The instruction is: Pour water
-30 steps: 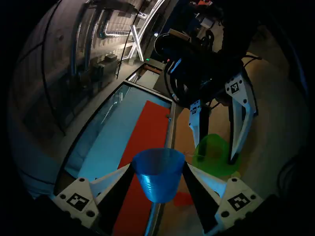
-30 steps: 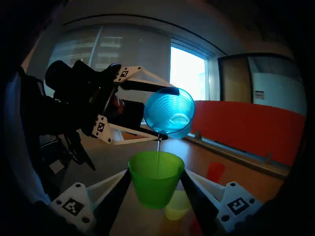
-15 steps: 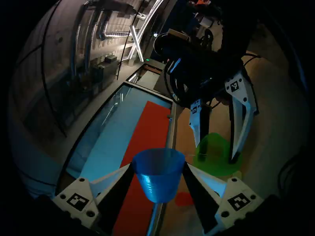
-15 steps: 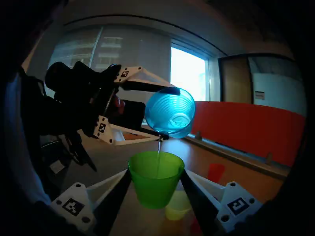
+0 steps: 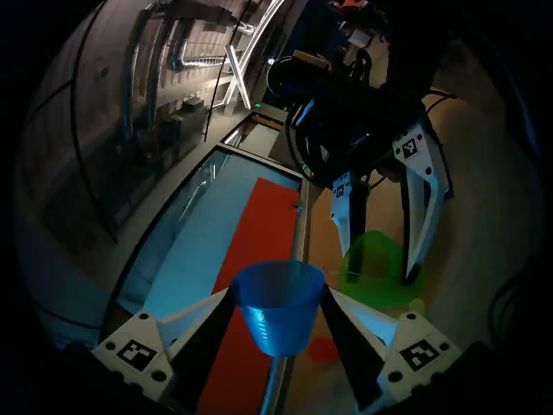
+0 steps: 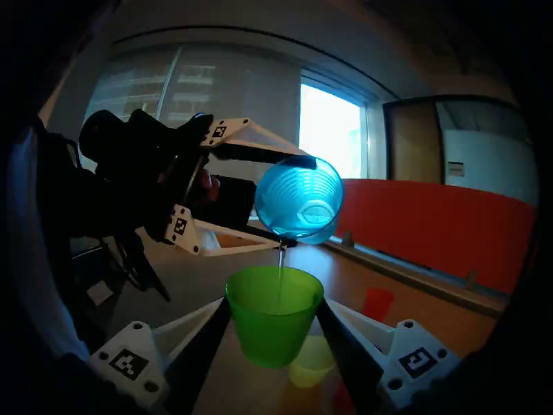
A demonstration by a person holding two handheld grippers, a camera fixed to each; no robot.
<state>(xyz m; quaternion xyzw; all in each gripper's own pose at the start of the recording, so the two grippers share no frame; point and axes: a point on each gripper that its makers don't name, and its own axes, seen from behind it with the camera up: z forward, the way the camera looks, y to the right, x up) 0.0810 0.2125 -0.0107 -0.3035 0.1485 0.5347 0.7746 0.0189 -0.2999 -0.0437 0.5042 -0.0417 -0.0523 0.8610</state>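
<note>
Centre of the right gripper view: blue cup (image 6: pixel 299 209) tipped on its side, mouth toward the camera, with a small pool of water at its lower rim. Thin water stream (image 6: pixel 280 266) drops off that rim into the green cup (image 6: pixel 274 325) directly below. Green cup is upright at bottom centre; can't tell its fill level through the plastic.

Left gripper (image 6: pixel 298 202) clamps the blue cup, one finger on the upper wall and one under it, both pressing. Right gripper (image 6: pixel 274 304) is closed on the green cup, with a finger tight against each side.

Around: yellow cup (image 6: pixel 311 360) on the table (image 6: pixel 180 283), lower right of the green cup and partly hidden behind it. Red cup (image 6: pixel 377 303) sits farther right, apart from both. Red partition (image 6: pixel 442 228) spans the right of the frame, bright window (image 6: pixel 330 131) upper centre.

Left gripper view: blue cup at bottom centre between its own fingers. Outer wall faces the camera, so the contents are blocked. Green cup is right of centre, beyond the blue one, with the right gripper's white fingers on either side. That gripper's dark body is above them, upper centre. Partition runs up the middle-left of the frame. Red cup shows low, just right of the blue cup's base.
</note>
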